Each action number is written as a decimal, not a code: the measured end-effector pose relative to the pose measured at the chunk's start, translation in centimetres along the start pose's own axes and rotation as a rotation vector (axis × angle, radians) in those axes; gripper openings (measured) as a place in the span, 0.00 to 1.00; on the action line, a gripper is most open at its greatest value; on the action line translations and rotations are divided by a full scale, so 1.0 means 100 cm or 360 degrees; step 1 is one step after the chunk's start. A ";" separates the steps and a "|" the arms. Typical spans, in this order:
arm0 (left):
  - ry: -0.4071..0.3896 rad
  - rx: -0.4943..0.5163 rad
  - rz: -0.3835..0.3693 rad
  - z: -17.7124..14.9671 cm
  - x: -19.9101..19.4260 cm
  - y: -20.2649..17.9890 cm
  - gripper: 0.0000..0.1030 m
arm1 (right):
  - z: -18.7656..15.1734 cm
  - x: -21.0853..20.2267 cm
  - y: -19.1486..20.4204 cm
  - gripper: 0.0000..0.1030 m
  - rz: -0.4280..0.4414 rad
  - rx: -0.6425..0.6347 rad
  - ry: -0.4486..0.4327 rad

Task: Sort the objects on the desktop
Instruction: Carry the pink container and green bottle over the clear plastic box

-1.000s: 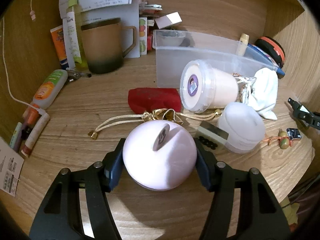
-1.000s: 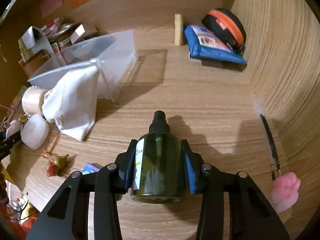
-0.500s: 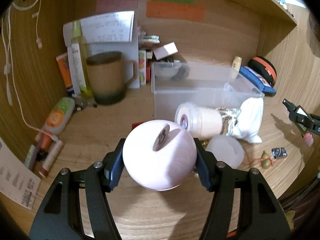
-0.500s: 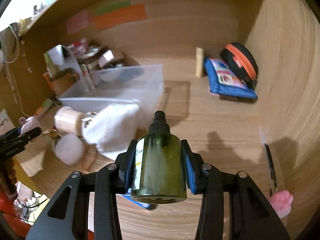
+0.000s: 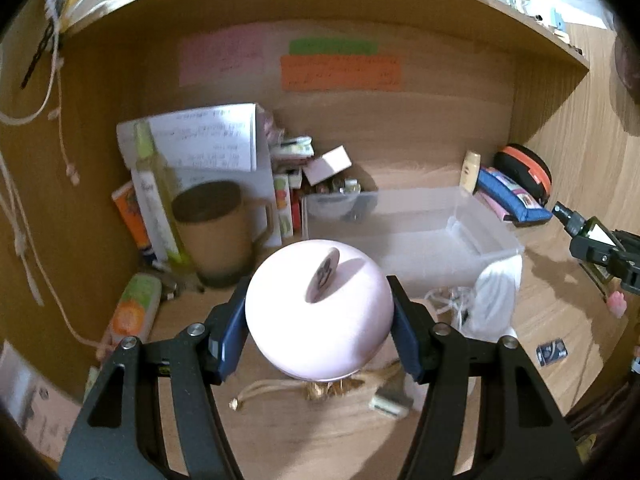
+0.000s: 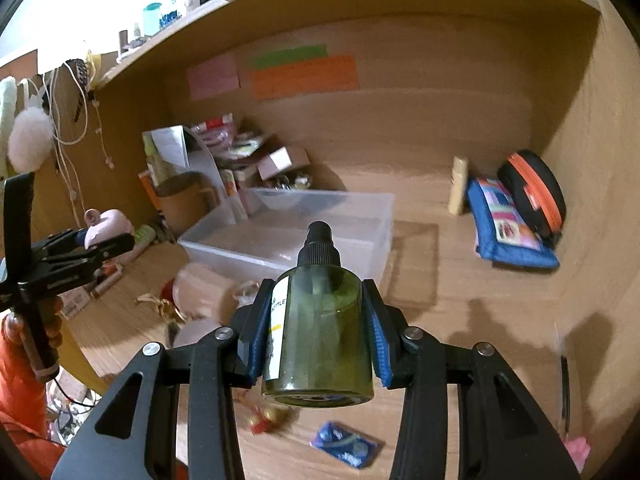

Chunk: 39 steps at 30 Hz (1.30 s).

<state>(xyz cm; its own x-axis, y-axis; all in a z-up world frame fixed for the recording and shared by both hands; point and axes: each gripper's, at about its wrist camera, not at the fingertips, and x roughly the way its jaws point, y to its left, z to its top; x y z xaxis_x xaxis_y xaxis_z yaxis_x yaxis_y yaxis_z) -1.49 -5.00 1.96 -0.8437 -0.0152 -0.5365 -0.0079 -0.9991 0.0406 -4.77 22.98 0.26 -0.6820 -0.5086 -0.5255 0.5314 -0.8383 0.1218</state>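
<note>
Above the table (image 5: 288, 432), both claws are raised and loaded. Left claw (image 5: 318, 320): clenched on a round pink jar (image 5: 318, 312), blue pads pressed to its two sides; a small printed tab stands up from the jar's top. The jar hangs clear of the table, in front of the clear plastic bin (image 5: 420, 240). The same left claw (image 6: 106, 240) shows at the left edge of the right wrist view, the pink jar (image 6: 108, 222) between its fingers.

Right claw (image 6: 318, 320): clamped on a dark green spray bottle (image 6: 318, 320), black nozzle pointing away from the camera, white label on the bottle's left side. The bottle is held off the table, with the bin (image 6: 288, 236) beyond it. In the left wrist view the right claw (image 5: 600, 252) enters at the right edge, bottle (image 5: 584, 228) tilted toward the bin.

On the table, left wrist view: brown mug (image 5: 222, 236) left of the bin; white cloth pouch (image 5: 496, 296) against the bin's front right corner; gold cord (image 5: 280, 390) below the jar; blue zip pouch (image 5: 508, 196) and a black-and-orange case (image 5: 524, 170) at the back right. Right wrist view: a small blue packet (image 6: 346, 444) lies near the front edge. Parts of both views are motion-blurred.
</note>
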 end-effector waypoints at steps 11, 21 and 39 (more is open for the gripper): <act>-0.0035 0.0072 -0.0026 0.052 0.037 -0.010 0.61 | 0.039 0.039 -0.004 0.37 0.0032 -0.0053 0.0022; 0.0096 0.0094 -0.0127 0.074 0.100 -0.022 0.61 | 0.062 0.084 -0.006 0.37 0.0042 -0.0105 0.0099; 0.0473 0.0181 -0.0294 0.058 0.195 -0.029 0.61 | 0.055 0.176 -0.007 0.37 0.0078 -0.0232 0.0440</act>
<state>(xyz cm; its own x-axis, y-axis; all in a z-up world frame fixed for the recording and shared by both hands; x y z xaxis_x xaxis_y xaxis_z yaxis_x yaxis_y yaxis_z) -21.07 -2.14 -3.70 -0.6300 0.1377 -0.7643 -0.2191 -0.9757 0.0048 -19.95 13.52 -4.44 -0.5020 -0.4587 -0.7332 0.6405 -0.7669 0.0412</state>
